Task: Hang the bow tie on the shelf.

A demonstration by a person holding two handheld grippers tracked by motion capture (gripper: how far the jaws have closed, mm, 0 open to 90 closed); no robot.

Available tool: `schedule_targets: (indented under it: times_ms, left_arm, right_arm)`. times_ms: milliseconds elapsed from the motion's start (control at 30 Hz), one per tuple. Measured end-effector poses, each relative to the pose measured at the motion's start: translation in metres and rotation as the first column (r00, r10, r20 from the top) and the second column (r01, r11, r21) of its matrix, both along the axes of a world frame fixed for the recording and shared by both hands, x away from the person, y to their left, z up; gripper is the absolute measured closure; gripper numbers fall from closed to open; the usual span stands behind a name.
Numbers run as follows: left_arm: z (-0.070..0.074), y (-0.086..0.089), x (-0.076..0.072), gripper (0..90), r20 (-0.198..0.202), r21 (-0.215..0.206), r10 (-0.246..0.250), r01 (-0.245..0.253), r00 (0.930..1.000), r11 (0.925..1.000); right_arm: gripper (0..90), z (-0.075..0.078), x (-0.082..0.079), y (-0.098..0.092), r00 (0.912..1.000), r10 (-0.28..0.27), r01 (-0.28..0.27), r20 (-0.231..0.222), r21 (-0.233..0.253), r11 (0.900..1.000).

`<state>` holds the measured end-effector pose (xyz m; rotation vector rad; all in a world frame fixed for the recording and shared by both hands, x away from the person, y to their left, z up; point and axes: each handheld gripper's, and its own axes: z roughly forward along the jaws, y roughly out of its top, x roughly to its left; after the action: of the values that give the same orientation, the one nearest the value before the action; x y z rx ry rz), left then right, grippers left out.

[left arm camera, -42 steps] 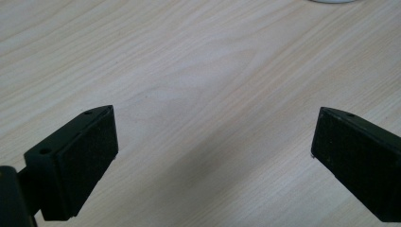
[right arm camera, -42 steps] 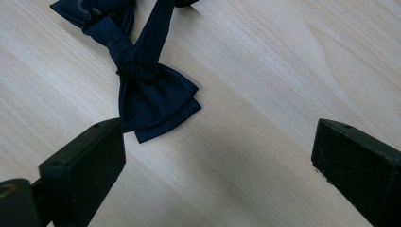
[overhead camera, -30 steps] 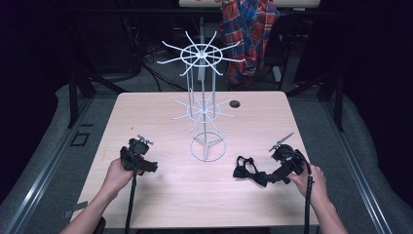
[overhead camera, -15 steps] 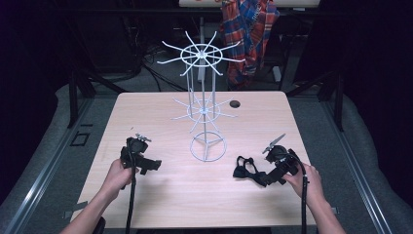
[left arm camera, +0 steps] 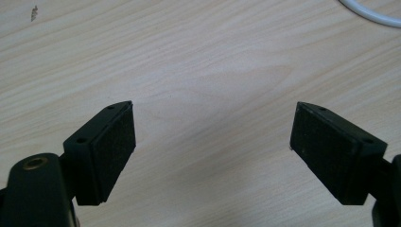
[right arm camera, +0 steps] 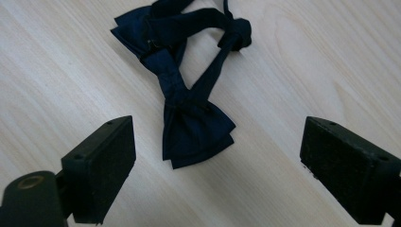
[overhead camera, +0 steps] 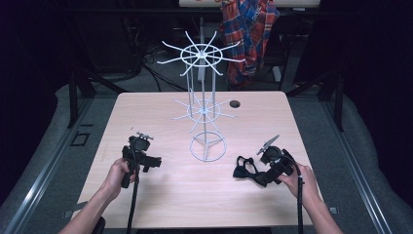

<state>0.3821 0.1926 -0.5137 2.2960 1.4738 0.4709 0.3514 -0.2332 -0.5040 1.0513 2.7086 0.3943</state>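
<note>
Right gripper view: bow tie (right arm camera: 189, 101) btwn spread tool (right arm camera: 215, 165) jaws.

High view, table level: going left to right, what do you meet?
Left gripper → round base of the white wire rack → dark bow tie → right gripper, all over the wooden table.

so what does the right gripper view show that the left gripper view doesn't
The right gripper view has a dark navy bow tie lying flat on the table, just ahead of the open right gripper and between the lines of its jaws. The left gripper view has a curved piece of white wire at its top right corner, beyond the open left gripper. Both share the light wooden table and spread black jaws holding nothing.
</note>
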Motion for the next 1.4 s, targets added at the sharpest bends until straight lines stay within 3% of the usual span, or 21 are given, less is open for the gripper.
schedule_targets:
  times_ms: [67, 133, 167, 467, 533, 567, 600, 800, 833, 867, 1067, 1400]
  left_arm:
    - [0.0, 0.0, 0.0, 15.3, 0.009, 0.002, 0.009, -0.009, 0.9999, 1.0]
    - [-0.001, 0.001, 0.0, 15.3, 0.004, -0.003, 0.008, -0.008, 1.0, 1.0]
    - [-0.001, 0.001, 0.001, 15.3, 0.003, 0.001, 0.008, -0.008, 1.0, 1.0]
    - [-0.001, 0.001, 0.0, 15.3, -0.001, -0.01, -0.004, 0.004, 1.0, 0.9999]
    - [-0.001, 0.001, 0.0, 15.3, -0.004, -0.016, -0.009, 0.009, 1.0, 0.9998]
    - [-0.001, 0.001, 0.0, 15.3, -0.004, -0.016, -0.009, 0.009, 1.0, 0.9998]
    - [-0.001, 0.001, 0.0, 15.3, -0.005, -0.021, -0.017, 0.017, 0.9998, 0.9996]
    - [0.0, 0.001, -0.001, 15.3, -0.009, -0.032, -0.029, 0.029, 0.9995, 0.9991]
    - [0.0, 0.001, -0.001, 15.3, -0.009, -0.032, -0.029, 0.029, 0.9995, 0.9991]
    - [-0.001, 0.001, 0.0, 15.3, -0.013, -0.035, -0.029, 0.028, 0.9995, 0.999]
    - [-0.001, 0.002, 0.0, 15.3, -0.018, -0.042, -0.031, 0.03, 0.9994, 0.9987]
    - [-0.002, 0.001, -0.001, 15.3, -0.024, -0.051, -0.05, 0.048, 0.9985, 0.9975]
  right_arm:
    - [12.8, 0.0, -0.002, 0.005, 0.9997, 0.006, -0.006, 0.024, 0.009, 1.0]
    - [13.8, 0.003, -0.002, 0.009, 0.9991, 0.024, -0.023, 0.034, -0.018, 1.0]
    - [13.8, 0.002, -0.003, 0.012, 0.9989, 0.022, -0.022, 0.043, -0.003, 1.0]
    - [15.3, -0.001, -0.005, 0.03, 0.9959, 0.078, -0.077, 0.047, -0.013, 0.997]
    - [24.5, -0.009, -0.007, 0.04, 0.9937, 0.106, -0.105, 0.036, -0.019, 0.994]
    - [24.5, -0.009, -0.007, 0.04, 0.9937, 0.106, -0.105, 0.036, -0.019, 0.994]
    - [35.2, -0.013, -0.008, 0.045, 0.9924, 0.118, -0.116, 0.036, -0.039, 0.992]
    - [56.1, -0.019, -0.009, 0.05, 0.9915, 0.128, -0.126, 0.025, -0.046, 0.991]
    - [56.1, -0.019, -0.009, 0.05, 0.9915, 0.128, -0.126, 0.025, -0.046, 0.991]
    - [61.1, -0.021, -0.008, 0.05, 0.9915, 0.13, -0.129, 0.01, -0.069, 0.989]
    - [67.4, -0.029, -0.005, 0.051, 0.9921, 0.125, -0.123, 0.008, -0.108, 0.986]
    - [69.6, -0.032, 0.0, 0.047, 0.9955, 0.095, -0.094, 0.01, -0.081, 0.992]
